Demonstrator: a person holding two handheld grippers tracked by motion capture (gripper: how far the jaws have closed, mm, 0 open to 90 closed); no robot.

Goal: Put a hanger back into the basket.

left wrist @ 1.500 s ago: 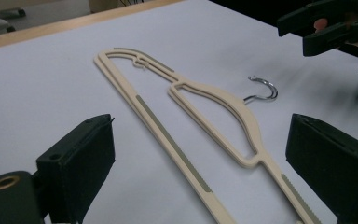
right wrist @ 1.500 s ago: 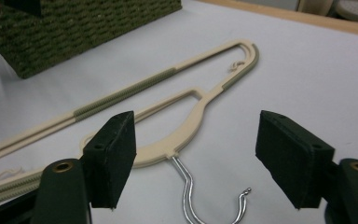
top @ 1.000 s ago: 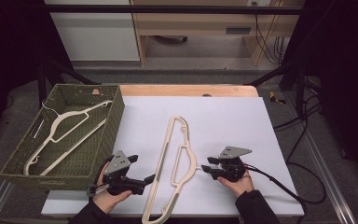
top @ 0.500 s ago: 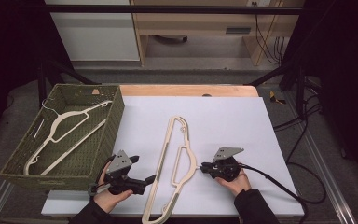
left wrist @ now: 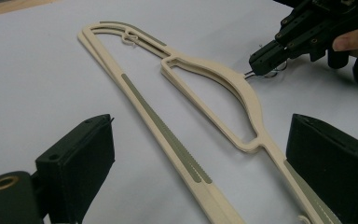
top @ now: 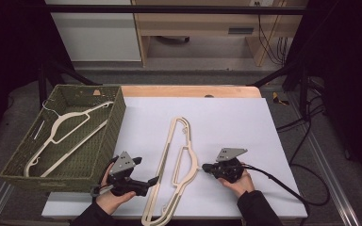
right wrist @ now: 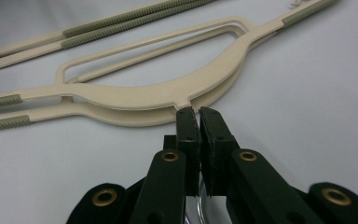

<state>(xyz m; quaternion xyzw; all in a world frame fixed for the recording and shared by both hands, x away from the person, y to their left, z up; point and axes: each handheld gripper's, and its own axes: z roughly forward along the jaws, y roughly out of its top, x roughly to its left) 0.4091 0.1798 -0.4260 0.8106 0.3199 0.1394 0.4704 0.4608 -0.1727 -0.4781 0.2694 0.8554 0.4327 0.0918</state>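
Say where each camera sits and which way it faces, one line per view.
High view: fixed above the person's side, facing forward and down on the table, the basket and both hands with grippers.
Left gripper view: rides the left gripper, looking between its wide-apart jaws at the stacked hangers.
Right gripper view: rides the right gripper, whose jaws have just closed on the wire hook at the hangers' neck.
Shared: all three show the hangers; the left gripper view also shows the right gripper.
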